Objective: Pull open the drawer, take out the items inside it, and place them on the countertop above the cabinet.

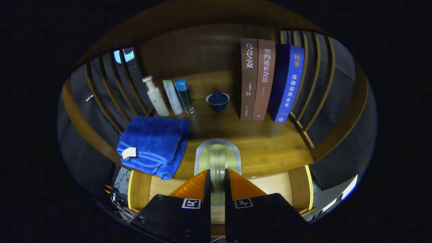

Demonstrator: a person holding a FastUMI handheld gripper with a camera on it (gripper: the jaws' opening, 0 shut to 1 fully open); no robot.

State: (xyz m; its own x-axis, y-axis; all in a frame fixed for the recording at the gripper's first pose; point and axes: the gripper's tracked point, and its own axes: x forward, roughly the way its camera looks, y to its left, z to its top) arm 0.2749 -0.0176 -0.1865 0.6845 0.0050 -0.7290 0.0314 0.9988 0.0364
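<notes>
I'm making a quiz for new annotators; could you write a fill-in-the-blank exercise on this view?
1. The gripper has its fingers closed on a pale ____.
2. The folded towel beside the bottles is ____.
3. The number of books standing upright is ____.
4. The small lidded cup stands between the bottles and the ____.

Missing words: pouch; blue; three; books

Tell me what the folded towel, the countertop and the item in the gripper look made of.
Blue towel: soft terry cloth, fuzzy pile. Countertop: varnished wood, visible grain, soft sheen. Gripper, shut on a greenish object: probably glossy glass or plastic, uncertain.
</notes>
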